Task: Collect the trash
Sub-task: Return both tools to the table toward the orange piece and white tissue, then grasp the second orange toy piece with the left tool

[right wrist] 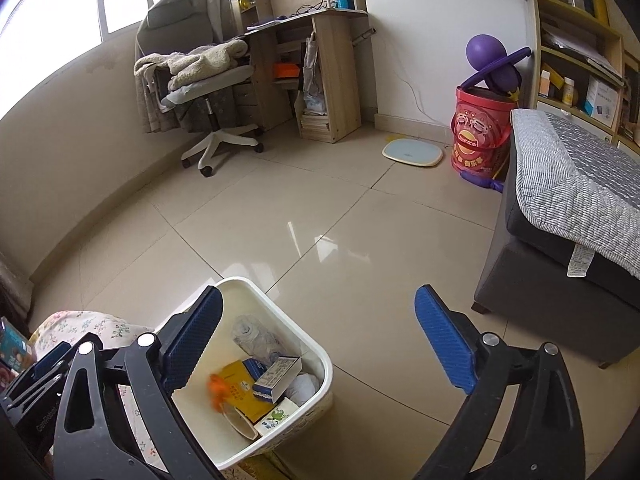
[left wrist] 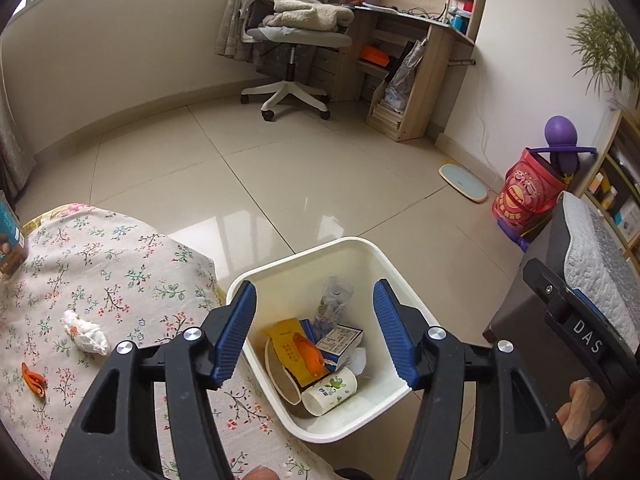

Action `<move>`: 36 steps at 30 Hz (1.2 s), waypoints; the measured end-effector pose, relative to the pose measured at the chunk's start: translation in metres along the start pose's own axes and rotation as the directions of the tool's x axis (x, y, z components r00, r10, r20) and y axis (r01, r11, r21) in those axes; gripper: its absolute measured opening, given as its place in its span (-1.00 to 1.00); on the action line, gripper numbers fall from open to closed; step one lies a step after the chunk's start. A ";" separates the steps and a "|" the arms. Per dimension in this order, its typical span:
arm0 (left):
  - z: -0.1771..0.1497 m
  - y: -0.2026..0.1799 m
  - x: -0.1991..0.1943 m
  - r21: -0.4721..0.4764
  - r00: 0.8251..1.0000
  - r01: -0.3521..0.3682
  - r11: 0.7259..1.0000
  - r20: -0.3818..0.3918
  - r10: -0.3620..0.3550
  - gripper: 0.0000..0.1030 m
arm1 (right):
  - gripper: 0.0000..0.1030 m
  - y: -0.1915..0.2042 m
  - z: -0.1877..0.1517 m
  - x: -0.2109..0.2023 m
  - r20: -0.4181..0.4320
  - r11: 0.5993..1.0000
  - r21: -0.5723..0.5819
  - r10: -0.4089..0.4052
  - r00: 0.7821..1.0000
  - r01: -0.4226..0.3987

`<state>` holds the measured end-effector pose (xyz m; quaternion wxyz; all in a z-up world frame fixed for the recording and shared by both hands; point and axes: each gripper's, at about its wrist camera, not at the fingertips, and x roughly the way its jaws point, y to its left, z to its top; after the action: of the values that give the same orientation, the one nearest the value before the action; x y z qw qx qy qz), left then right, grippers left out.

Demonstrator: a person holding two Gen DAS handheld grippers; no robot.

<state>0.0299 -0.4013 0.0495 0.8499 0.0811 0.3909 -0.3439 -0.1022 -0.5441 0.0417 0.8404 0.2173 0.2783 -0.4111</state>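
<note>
A white bin (left wrist: 360, 245) stands on the floor beside a table with a floral cloth (left wrist: 120, 264). It holds a paper cup (left wrist: 330, 392), a yellow packet (left wrist: 286, 334), a small box (left wrist: 340, 344), a crushed clear bottle (left wrist: 334, 296) and an orange peel (left wrist: 308, 354). My left gripper (left wrist: 316, 336) hangs open over the bin with nothing between its pads. My right gripper (right wrist: 320, 340) is wide open above the bin's (right wrist: 240, 282) right rim and the floor, holding nothing. The orange peel (right wrist: 218, 394) looks blurred there. A crumpled tissue (left wrist: 86, 332) and another orange peel (left wrist: 34, 378) lie on the cloth.
A dark ottoman (right wrist: 560, 312) with a grey quilted cover stands right of the bin. Farther off are an office chair (left wrist: 288, 40), a wooden desk (left wrist: 420, 60), a red bucket (left wrist: 528, 192) and a floor scale (left wrist: 464, 182). A snack tin (left wrist: 10, 236) sits at the table's left edge.
</note>
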 end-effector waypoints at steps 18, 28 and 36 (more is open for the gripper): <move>-0.056 0.146 -0.039 -0.192 0.909 -0.416 0.889 -0.052 0.414 0.37 | 0.86 0.122 -0.054 -0.019 -0.018 0.947 -0.286 0.146 0.989 -0.145; -0.100 0.251 -0.037 -0.300 0.789 -0.614 0.730 -0.202 0.581 0.45 | 0.86 0.192 -0.091 -0.022 -0.092 0.871 -0.435 0.208 0.974 -0.227; -0.137 0.330 -0.015 -0.432 0.756 -0.655 0.621 -0.354 0.551 0.42 | 0.86 0.241 -0.120 -0.008 -0.178 0.782 -0.544 0.247 0.952 -0.305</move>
<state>0.1537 -0.0898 -0.0766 0.8624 0.0014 0.4974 0.0938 0.0549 -0.3313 -0.0107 0.9032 0.0167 0.3931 -0.1715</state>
